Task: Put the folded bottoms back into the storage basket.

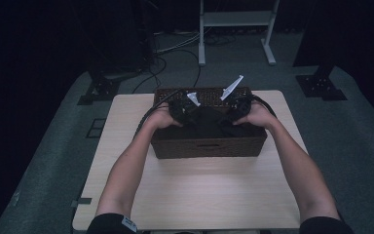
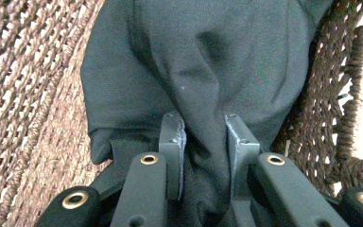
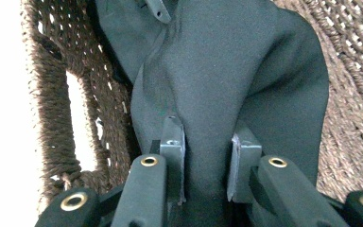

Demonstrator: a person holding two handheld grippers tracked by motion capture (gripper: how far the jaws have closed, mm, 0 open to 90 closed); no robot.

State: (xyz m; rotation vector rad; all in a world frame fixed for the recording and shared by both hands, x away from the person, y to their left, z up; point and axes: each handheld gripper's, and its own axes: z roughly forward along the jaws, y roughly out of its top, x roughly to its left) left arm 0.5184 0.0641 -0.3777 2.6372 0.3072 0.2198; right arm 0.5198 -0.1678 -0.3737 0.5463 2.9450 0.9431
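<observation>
Forearms enter from the bottom of the high view, reaching to mid-frame.

Item: dark cloth (image 1: 205, 123), bunched inside the woven basket (image 1: 209, 146) at the centre of the worktop (image 1: 195, 195).

Left gripper (image 2: 202, 137): jaws pinching a raised fold of the cloth, left-of-centre over the basket in the high view.

Right gripper (image 3: 207, 146): jaws likewise pinching a fold, right-of-centre.

Key relation: the cloth spans left to right between both grippers, each equally near its own end; a level lift straight up looks the likely call, clearing the basket walls.
</observation>
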